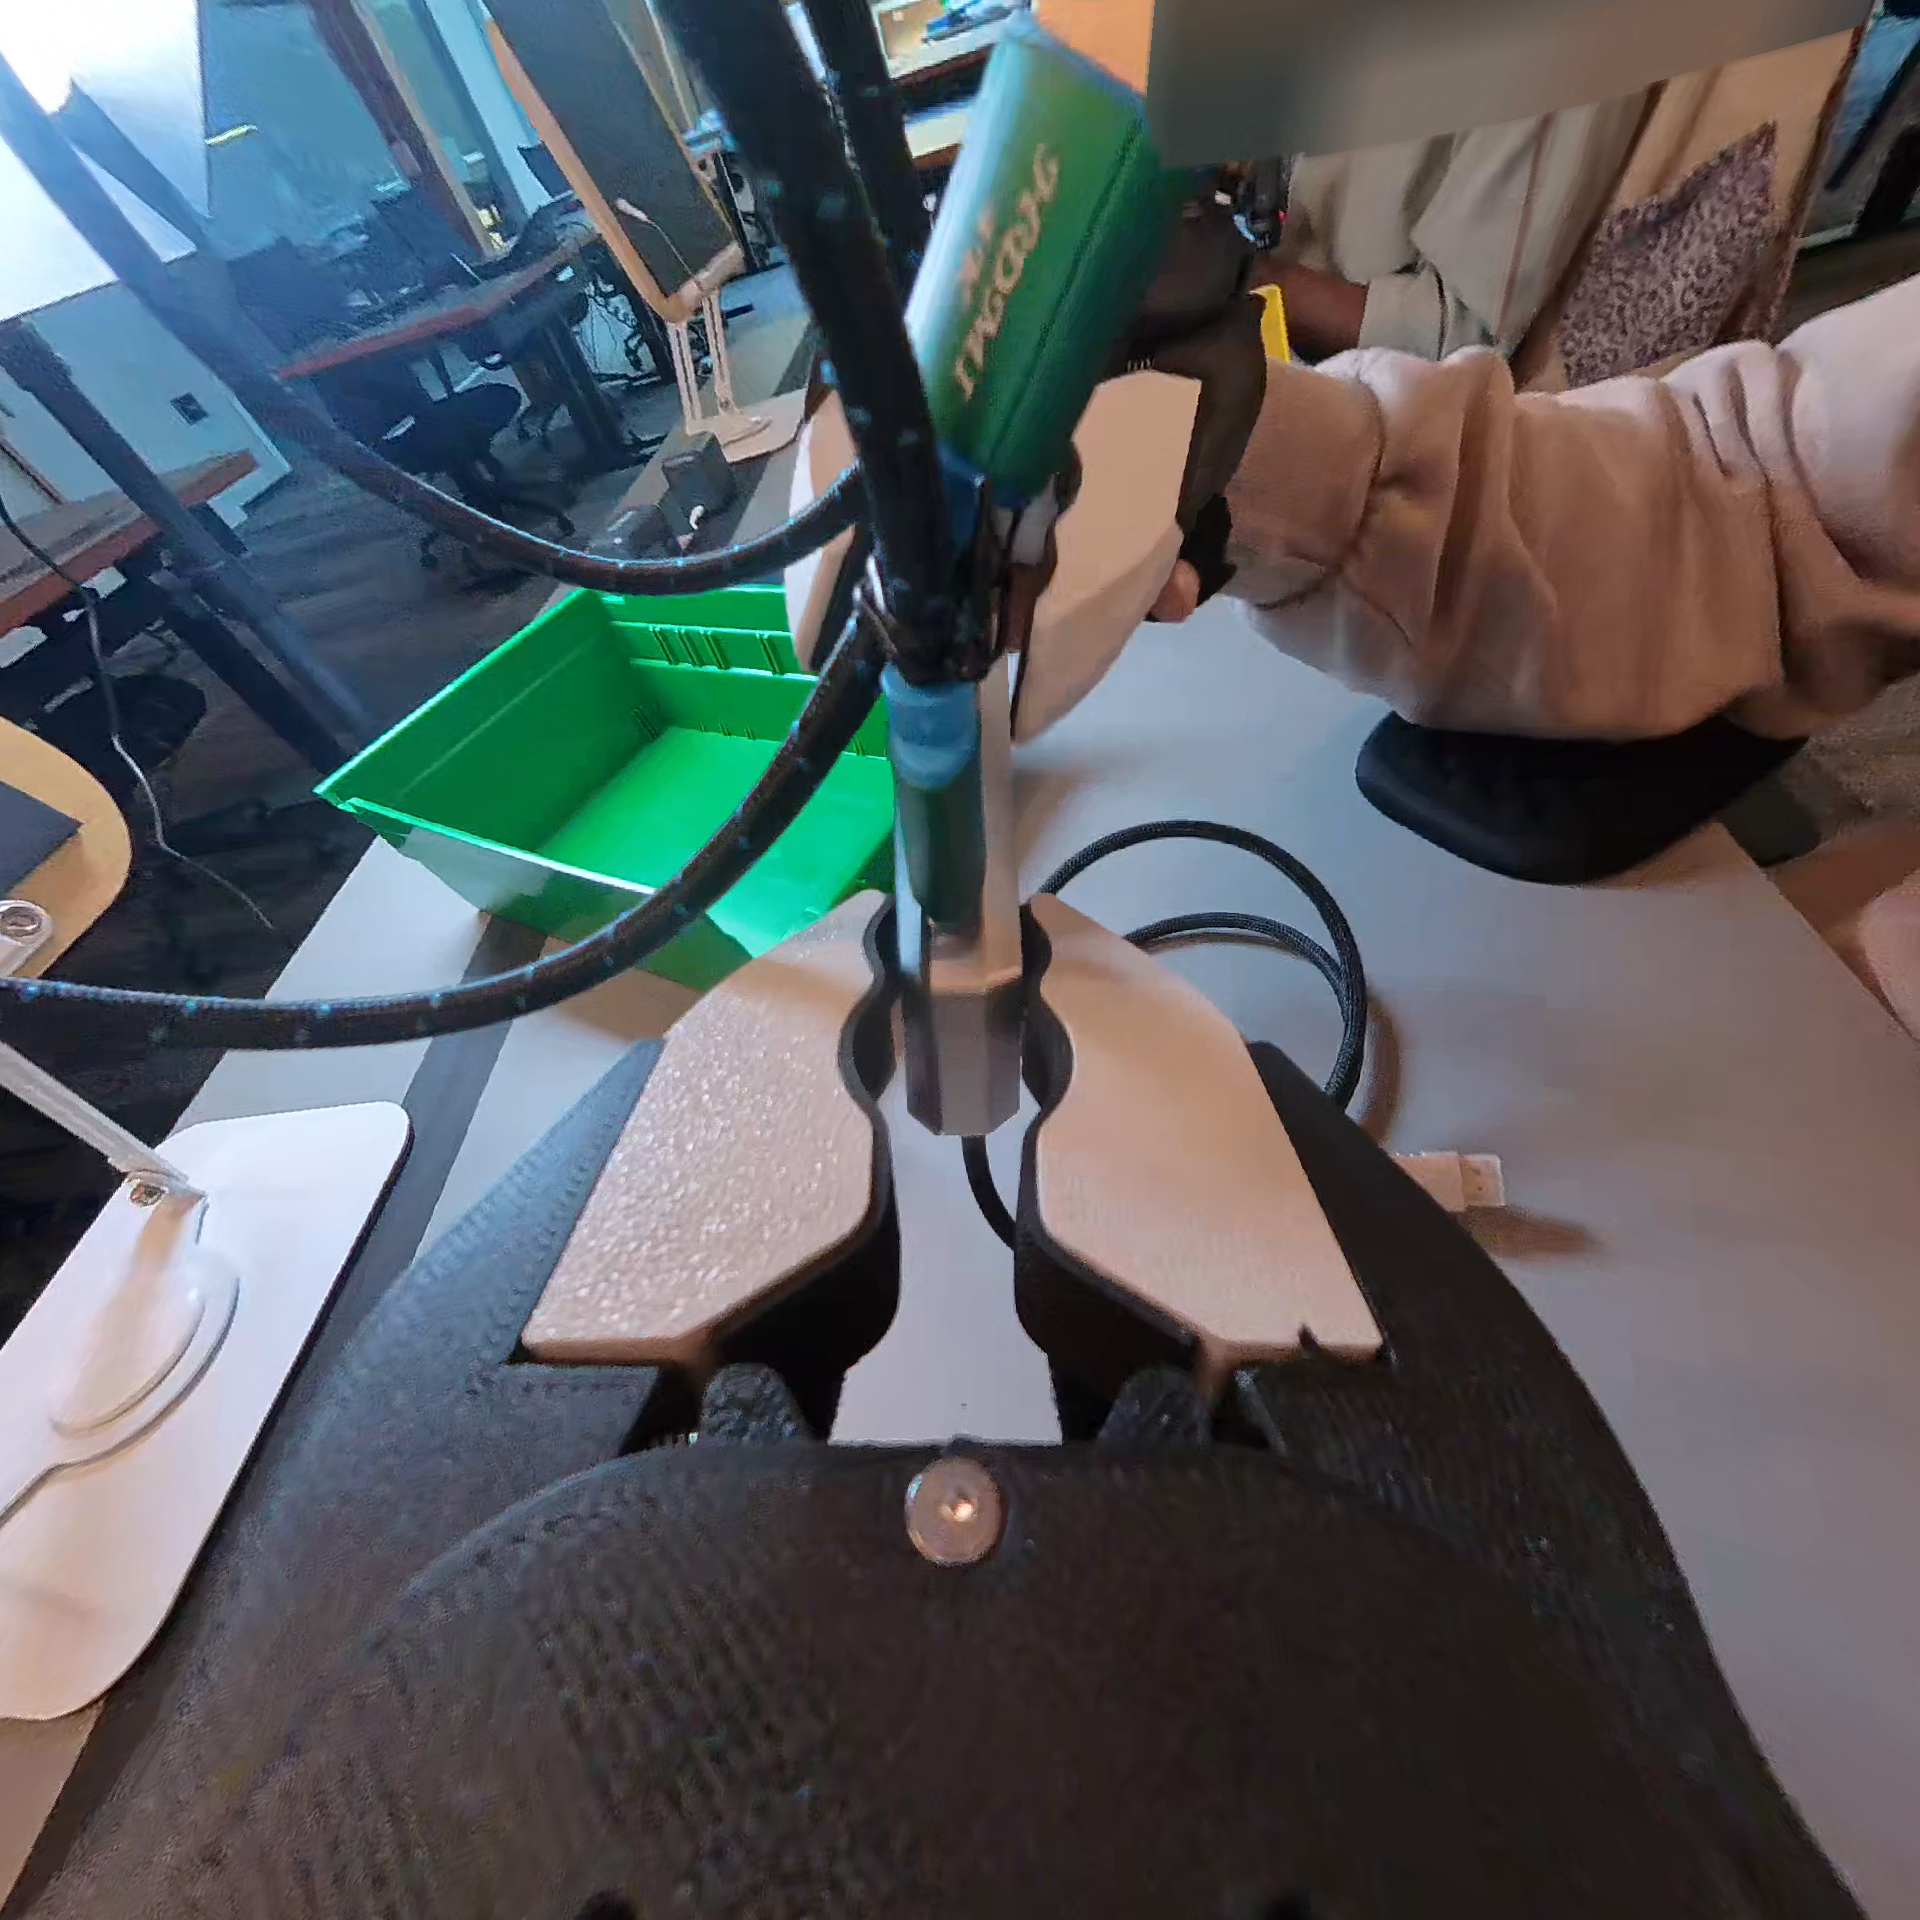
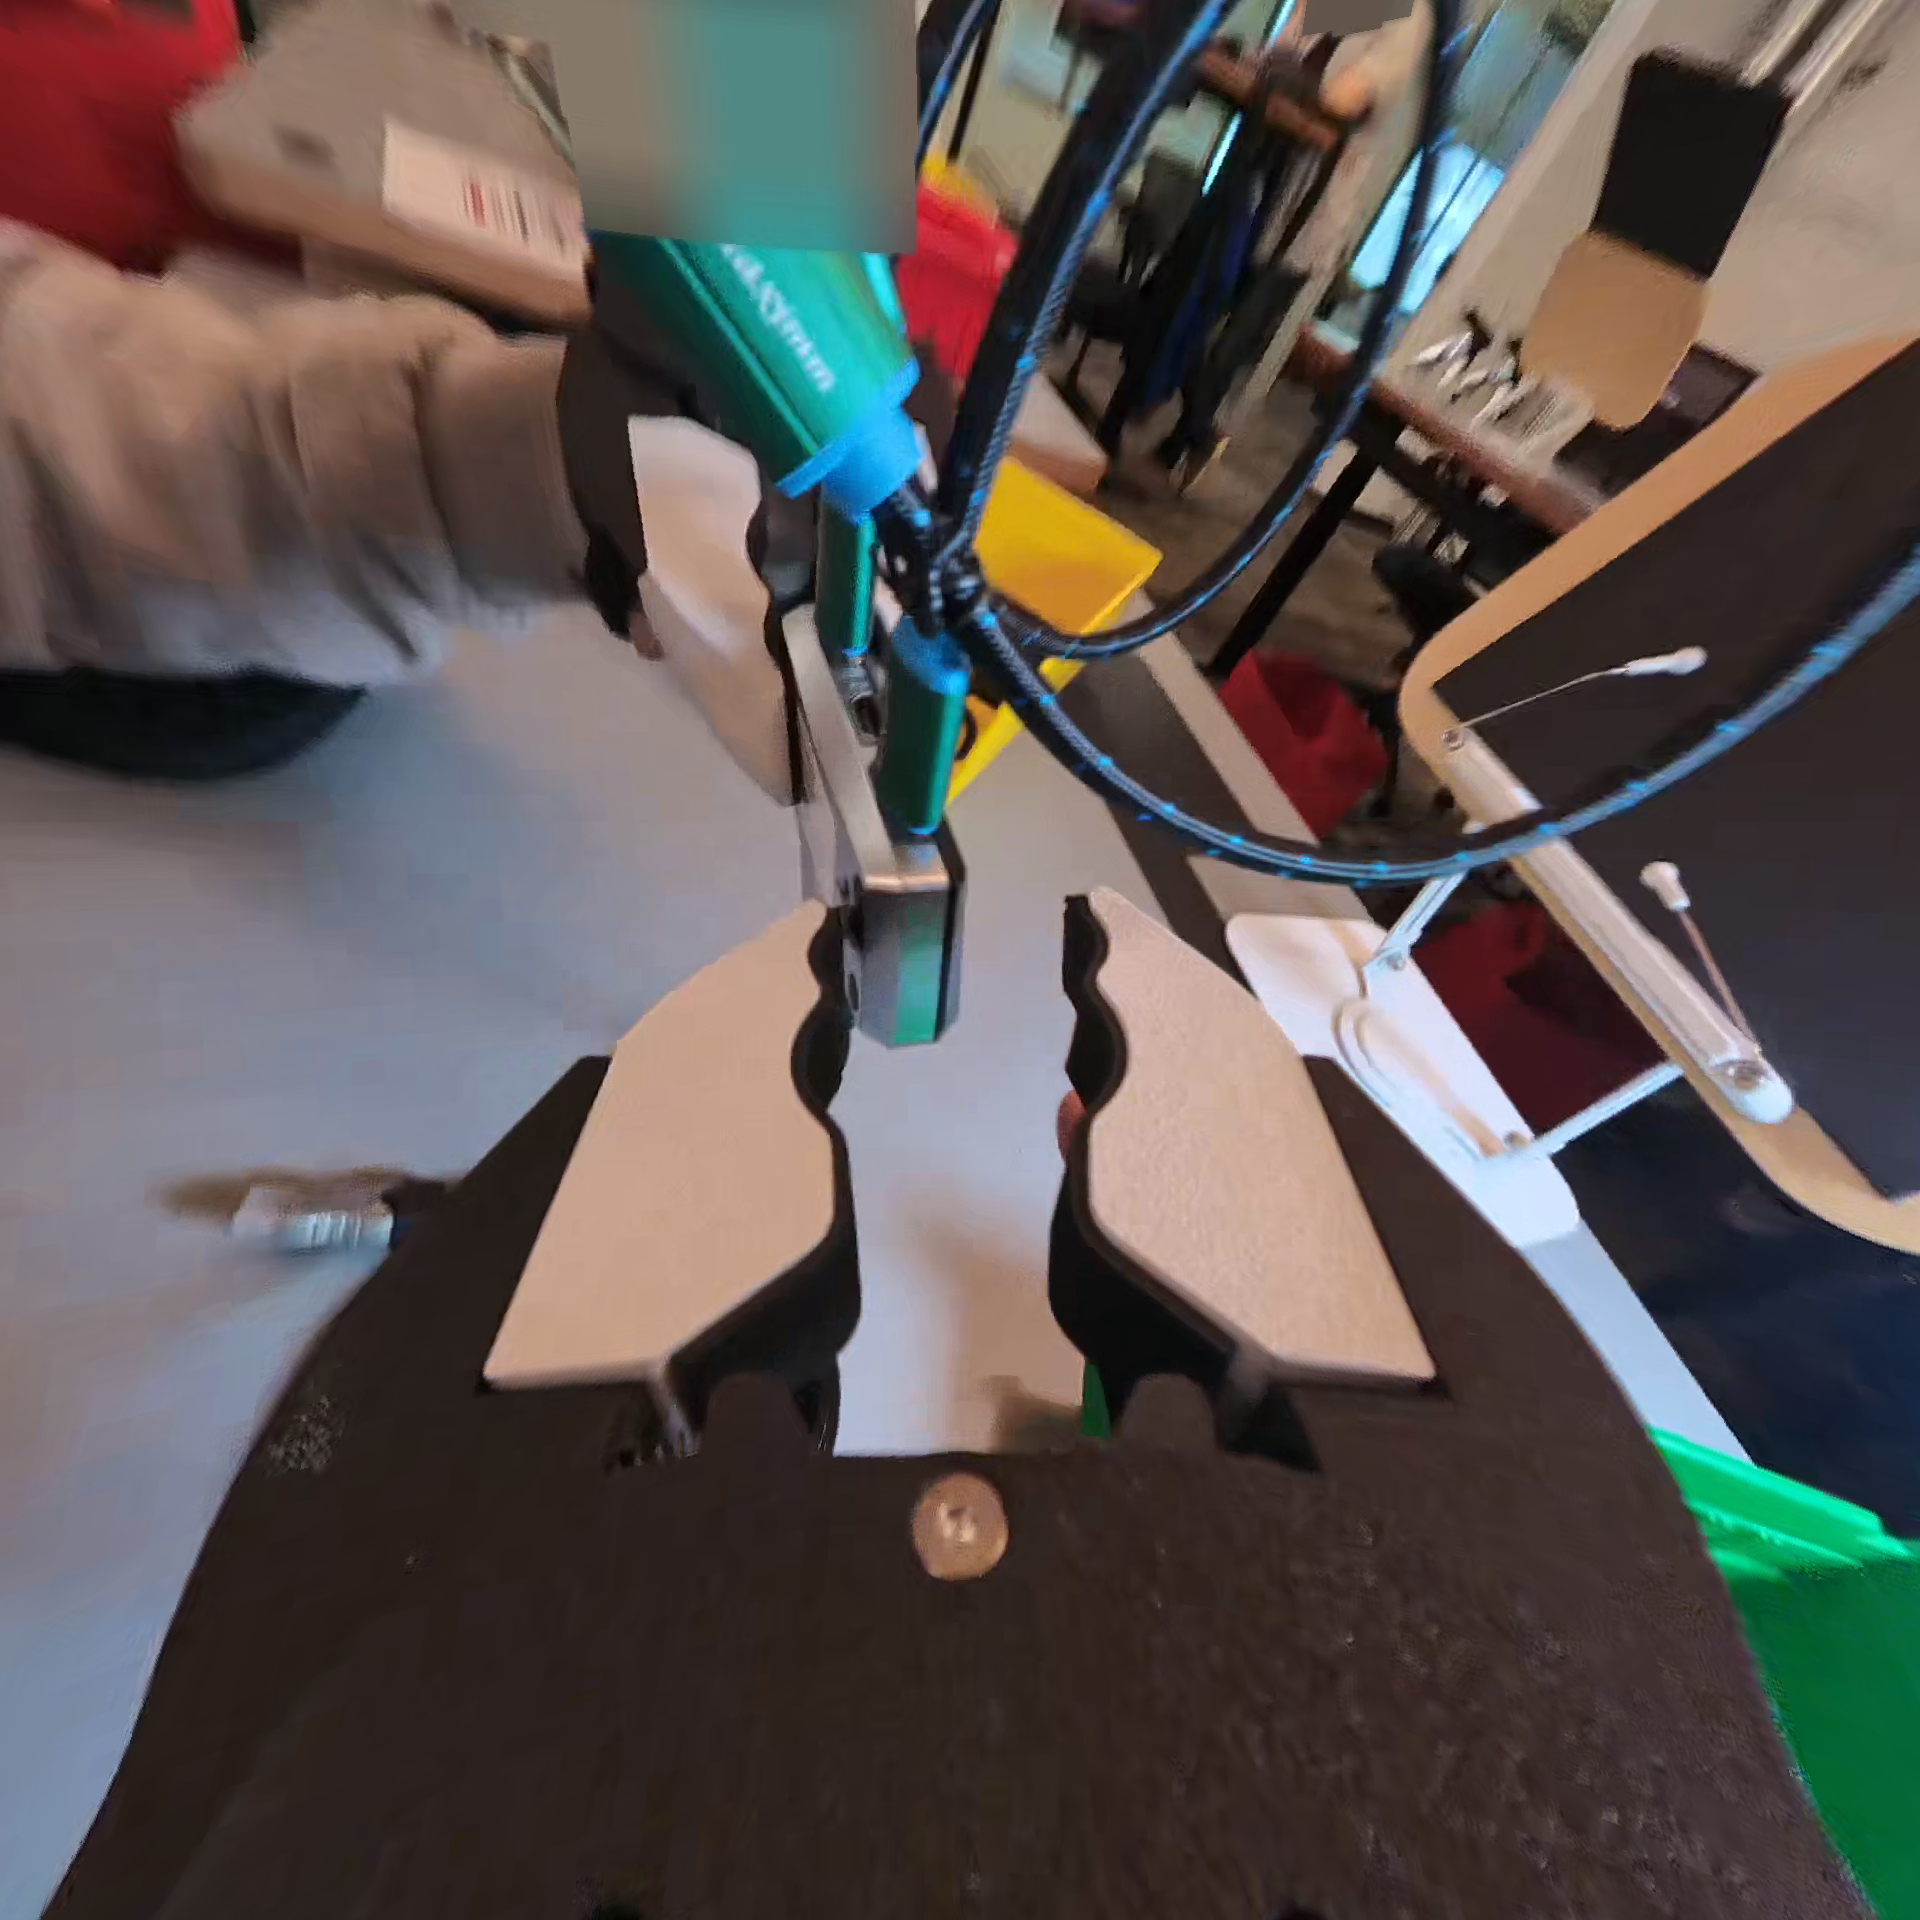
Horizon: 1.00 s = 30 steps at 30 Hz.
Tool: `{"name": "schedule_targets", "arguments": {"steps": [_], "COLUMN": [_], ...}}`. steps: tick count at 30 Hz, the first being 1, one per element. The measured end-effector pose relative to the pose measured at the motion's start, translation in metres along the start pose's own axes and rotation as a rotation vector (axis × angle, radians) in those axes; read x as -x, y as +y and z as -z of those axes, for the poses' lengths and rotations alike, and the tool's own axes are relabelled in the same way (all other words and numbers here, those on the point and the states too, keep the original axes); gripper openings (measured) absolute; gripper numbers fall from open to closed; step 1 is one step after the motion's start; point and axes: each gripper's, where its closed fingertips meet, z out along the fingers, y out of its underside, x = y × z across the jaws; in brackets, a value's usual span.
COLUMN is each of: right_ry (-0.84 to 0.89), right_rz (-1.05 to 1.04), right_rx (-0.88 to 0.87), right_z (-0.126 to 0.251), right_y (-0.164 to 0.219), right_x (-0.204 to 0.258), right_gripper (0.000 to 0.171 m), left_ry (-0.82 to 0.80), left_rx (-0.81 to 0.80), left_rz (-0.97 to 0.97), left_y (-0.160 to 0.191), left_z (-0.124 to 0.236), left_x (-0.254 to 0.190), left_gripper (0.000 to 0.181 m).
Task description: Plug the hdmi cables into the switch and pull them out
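Left gripper (image 1: 961, 925): jaws clamped on the near end of the switch (image 1: 961, 1049). I'm holding it up off the bench (image 1: 1610, 1039), on edge. Right gripper (image 2: 951, 909): jaws open around the switch's other end, one pad about touching it, nothing gripped.

Risks from here:
- The left grip is only on the switch's narrow end. Pulling a plug off-axis could twist the switch in the jaws or drag it out.
- The braided cables (image 1: 623, 935) loop stiffly left of the switch. Their weight pulls sideways on the ports and could snag the right jaws as they close.
- The plugs sit close together, so the right jaws could catch two, or pinch cable instead of plug.
- The right view is motion-blurred, so I can't judge alignment well.

Look: the switch is a slim grey metal slab. A green plug (image 1: 935, 821) with a blue-taped collar looks seated in it, and the right view shows a second beside it. A loose black cable (image 1: 1340, 966) lies on the bench right of the switch, and a green bin (image 1: 623, 758) behind-left.
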Motion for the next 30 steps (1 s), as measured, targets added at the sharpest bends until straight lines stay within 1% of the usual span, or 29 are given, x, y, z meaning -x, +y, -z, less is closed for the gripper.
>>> {"name": "schedule_targets", "arguments": {"steps": [1,2,3,5,6,8,9,10,11,13,16,19,22,24,26,28,30], "right_ry": [-0.014,-0.030,-0.053,-0.052,-0.032,0.017,0.052,0.087,0.110,0.162,0.246,0.342,0.463,0.539,0.599,0.644,0.660], "right_rz": [0.019,0.039,0.066,0.116,0.135,0.189,0.222,0.252,0.278,0.345,0.419,0.488,0.546,0.555,0.555,0.556,0.520], "right_rx": [0.031,0.037,0.039,0.100,0.096,0.071,0.065,0.049,0.036,0.066,0.094,0.094,0.132,0.176,0.228,0.280,0.345], "right_z": [-0.005,-0.010,-0.014,-0.017,-0.017,-0.008,0.000,0.009,0.018,0.034,0.056,0.076,0.091,0.097,0.098,0.097,0.093], "right_y": [0.004,0.004,0.004,0.009,0.006,-0.011,-0.021,-0.034,-0.047,-0.072,-0.121,-0.168,-0.190,-0.184,-0.158,-0.115,-0.056], "right_x": [0.005,0.011,0.018,0.021,0.018,0.012,0.006,-0.001,-0.009,-0.034,-0.077,-0.121,-0.164,-0.190,-0.211,-0.224,-0.232], "right_gripper": [0.041,0.036,0.024,0.022,0.021,0.021,0.021,0.021,0.020,0.021,0.021,0.020,0.020,0.020,0.020,0.020,0.020], "left_ry": [0.001,0.002,-0.002,-0.020,-0.045,-0.092,-0.129,-0.174,-0.219,-0.283,-0.351,-0.388,-0.400,-0.404,-0.417,-0.424,-0.417], "left_rx": [0.014,0.036,0.068,0.120,0.105,0.025,-0.026,-0.064,-0.091,-0.127,-0.142,-0.143,-0.142,-0.132,-0.125,-0.127,-0.123], "left_rz": [-0.013,-0.025,-0.043,-0.084,-0.090,-0.058,-0.047,-0.045,-0.046,-0.032,-0.022,-0.054,-0.072,-0.079,-0.085,-0.073,-0.032], "left_y": [0.002,0.005,0.009,0.016,0.014,-0.001,-0.011,-0.020,-0.027,-0.034,-0.036,-0.040,-0.043,-0.041,-0.040,-0.040,-0.038], "left_z": [-0.003,-0.006,-0.009,-0.010,-0.009,-0.005,0.001,0.010,0.020,0.040,0.060,0.068,0.070,0.070,0.073,0.078,0.083], "left_x": [-0.002,-0.004,-0.005,-0.004,-0.001,0.007,0.013,0.020,0.028,0.040,0.051,0.054,0.054,0.054,0.056,0.059,0.060], "left_gripper": [0.021,0.021,0.021,0.021,0.021,0.024,0.026,0.024,0.025,0.028,0.030,0.029,0.030,0.031,0.031,0.031,0.028]}}
